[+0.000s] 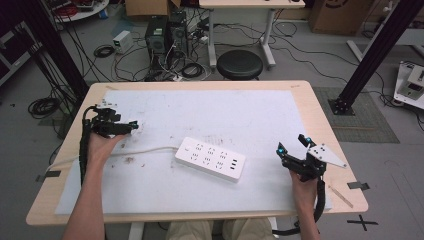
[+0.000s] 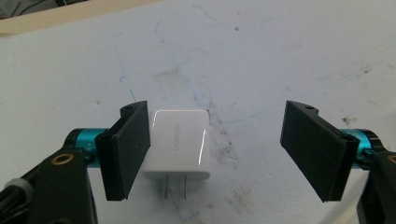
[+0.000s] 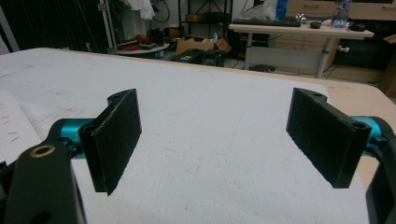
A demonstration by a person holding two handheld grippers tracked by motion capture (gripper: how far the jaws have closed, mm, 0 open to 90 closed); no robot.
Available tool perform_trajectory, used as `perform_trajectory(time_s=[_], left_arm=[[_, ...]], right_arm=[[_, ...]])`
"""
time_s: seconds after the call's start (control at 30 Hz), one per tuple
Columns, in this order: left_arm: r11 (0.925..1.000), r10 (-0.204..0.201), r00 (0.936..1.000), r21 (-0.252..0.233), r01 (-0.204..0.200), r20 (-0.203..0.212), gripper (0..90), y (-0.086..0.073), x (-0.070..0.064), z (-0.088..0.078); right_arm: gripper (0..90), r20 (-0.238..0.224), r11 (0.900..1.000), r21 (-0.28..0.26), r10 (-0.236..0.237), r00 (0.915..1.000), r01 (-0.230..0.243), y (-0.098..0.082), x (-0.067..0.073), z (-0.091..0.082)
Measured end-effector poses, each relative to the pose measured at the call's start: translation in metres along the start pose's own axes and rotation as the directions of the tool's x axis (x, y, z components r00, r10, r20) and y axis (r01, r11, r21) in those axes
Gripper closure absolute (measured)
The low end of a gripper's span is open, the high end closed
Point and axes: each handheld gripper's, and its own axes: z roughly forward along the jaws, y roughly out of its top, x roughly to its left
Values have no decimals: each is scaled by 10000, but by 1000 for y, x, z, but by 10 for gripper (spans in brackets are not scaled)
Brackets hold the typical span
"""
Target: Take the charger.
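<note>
Between the spread left tongs, seen in the left gripper view, a small glossy white plastic wall charger lies flat on the white-covered surface, touching the left jaw and well apart from the right jaw, its two metal prongs toward the camera. Grey lettering on it is too blurred to read. The high view adds a long white power strip between both tongs. The right tongs stand spread, with nothing between them.

Charger left edge hidden behind jaw; power strip cut off by frame edge.
</note>
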Motion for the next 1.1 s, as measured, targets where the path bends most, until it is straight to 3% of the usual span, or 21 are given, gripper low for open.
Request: perform_trajectory(time_s=[0.2,0.37,0.73,1.1], left_arm=[[9974,-42,10000,722,37,74,245,-2,15,18],[9969,-3,9999,790,-10,170,245,-6,20,27],[9941,534,9974,921,-577,486,253,-12,26,39],[9894,827,9955,1160,-874,452,270,-15,27,42]], right_arm=[[184,15,10000,27,-53,10000,53,0,0,1],[185,24,10000,57,-32,10000,32,0,0,1],[185,3,9998,135,-161,9999,161,0,2,2],[185,32,9997,141,-189,9998,188,0,2,2]])
